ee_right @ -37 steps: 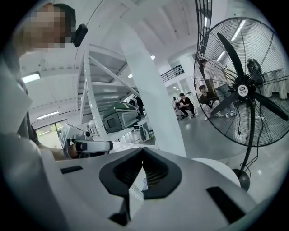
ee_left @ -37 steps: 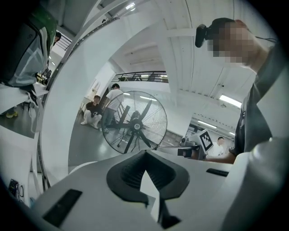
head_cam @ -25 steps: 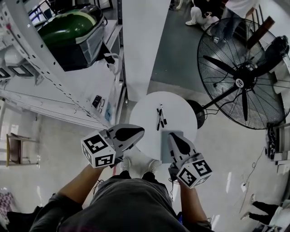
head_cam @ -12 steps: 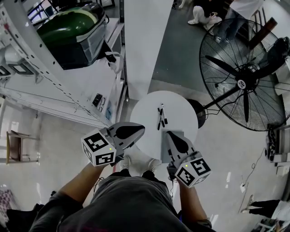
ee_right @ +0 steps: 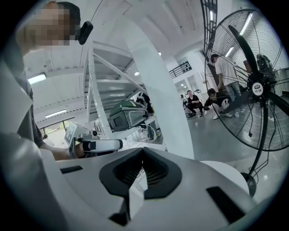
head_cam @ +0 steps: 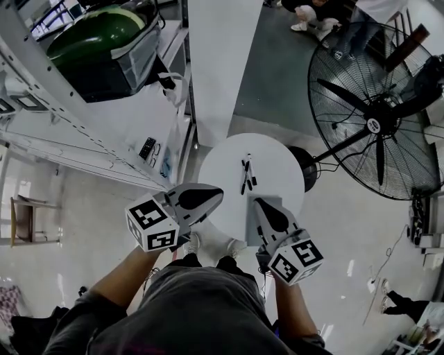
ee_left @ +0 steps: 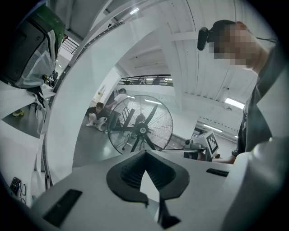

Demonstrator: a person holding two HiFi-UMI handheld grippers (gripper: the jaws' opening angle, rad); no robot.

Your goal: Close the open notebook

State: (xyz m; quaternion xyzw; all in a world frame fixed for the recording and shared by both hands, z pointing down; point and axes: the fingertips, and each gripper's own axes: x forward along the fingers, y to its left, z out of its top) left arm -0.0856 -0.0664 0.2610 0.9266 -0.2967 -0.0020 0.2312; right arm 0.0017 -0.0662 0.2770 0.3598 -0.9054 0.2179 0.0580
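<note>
A grey notebook [head_cam: 250,220] lies flat on the near part of a small round white table [head_cam: 222,170]; only its grey surface shows, and my right gripper hides part of it. Two dark pens [head_cam: 246,177] lie just beyond it. My right gripper [head_cam: 258,202] hovers over the notebook, shut and empty. My left gripper [head_cam: 216,193] hangs over the table's left edge, also shut and empty. In the left gripper view the jaws [ee_left: 144,151] meet with nothing between them. The right gripper view shows the same [ee_right: 143,149].
A large black floor fan [head_cam: 378,125] stands right of the table. White shelving [head_cam: 104,118] with a green-lidded crate [head_cam: 104,41] runs along the left, and a white pillar [head_cam: 222,62] rises behind the table. People sit far back [head_cam: 312,14]. My white shoes [head_cam: 211,244] are under the table.
</note>
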